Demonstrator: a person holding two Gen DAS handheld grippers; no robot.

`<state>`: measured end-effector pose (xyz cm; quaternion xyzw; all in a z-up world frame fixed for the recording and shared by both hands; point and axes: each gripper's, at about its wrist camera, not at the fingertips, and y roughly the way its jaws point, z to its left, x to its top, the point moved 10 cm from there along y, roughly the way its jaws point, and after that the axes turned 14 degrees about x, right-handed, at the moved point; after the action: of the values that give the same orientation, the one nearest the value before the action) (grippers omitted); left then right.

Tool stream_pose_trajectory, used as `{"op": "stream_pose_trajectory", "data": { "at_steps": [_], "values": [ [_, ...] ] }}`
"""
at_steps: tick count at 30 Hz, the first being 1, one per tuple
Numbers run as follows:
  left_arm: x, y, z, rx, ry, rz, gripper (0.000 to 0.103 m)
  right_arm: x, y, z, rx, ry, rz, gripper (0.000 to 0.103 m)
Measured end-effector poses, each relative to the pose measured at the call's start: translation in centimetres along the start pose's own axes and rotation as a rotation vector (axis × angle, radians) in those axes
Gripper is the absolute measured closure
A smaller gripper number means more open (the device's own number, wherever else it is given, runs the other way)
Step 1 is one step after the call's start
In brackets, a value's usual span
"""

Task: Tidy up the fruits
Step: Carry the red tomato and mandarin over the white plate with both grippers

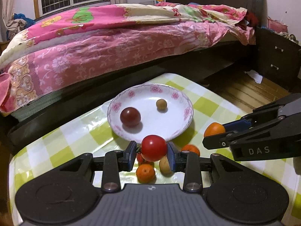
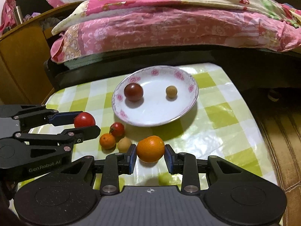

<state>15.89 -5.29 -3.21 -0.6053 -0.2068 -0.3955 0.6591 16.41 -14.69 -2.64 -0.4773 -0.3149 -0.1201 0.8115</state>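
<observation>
We hold a red tomato (image 1: 153, 148) pinched in the left claw (image 1: 152, 155) and an orange (image 2: 150, 149) in the right claw (image 2: 150, 157). The plate (image 2: 129, 119) lies directly ahead of both, just beyond the tomato.

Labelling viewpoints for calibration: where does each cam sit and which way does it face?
Left wrist: on the left tongs, looking down and forward over the held red tomato to the plate and bed; right tongs enter from the right.
Right wrist: on the right tongs, looking down over the held orange to the same plate; left tongs enter from the left.
Shared: plate, its dark tomato, checked tablecloth.
</observation>
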Motion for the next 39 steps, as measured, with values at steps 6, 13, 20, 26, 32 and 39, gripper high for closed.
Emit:
{"op": "stream_pose_trajectory", "data": {
  "at_steps": [6,13,20,26,32,39],
  "values": [
    [0.9,2.1,0.2,-0.001,-0.017,0.000,0.061,1.3,0.8,-1.1,-0.021,0.006,-0.020,0.075],
    [2.0,4.7,0.3,0.012,-0.023,0.004,0.061,3.0,2.2,-2.6,-0.045,-0.009,-0.035,0.075],
    [2.4,6.5,0.2,0.017,-0.024,0.018,0.061,3.7,3.9,-3.9,-0.050,-0.012,-0.030,0.075],
    [2.2,7.4,0.1,0.020,-0.022,0.029,0.061,4.0,5.0,-4.2,-0.050,-0.030,-0.023,0.075],
    [2.1,8.4,0.5,0.029,-0.026,0.043,0.061,4.4,5.8,-4.1,-0.043,-0.056,-0.022,0.075],
    [2.1,9.1,0.6,0.029,-0.026,0.050,0.061,4.3,6.9,-4.1,-0.043,-0.082,-0.008,0.075]
  ]
}}
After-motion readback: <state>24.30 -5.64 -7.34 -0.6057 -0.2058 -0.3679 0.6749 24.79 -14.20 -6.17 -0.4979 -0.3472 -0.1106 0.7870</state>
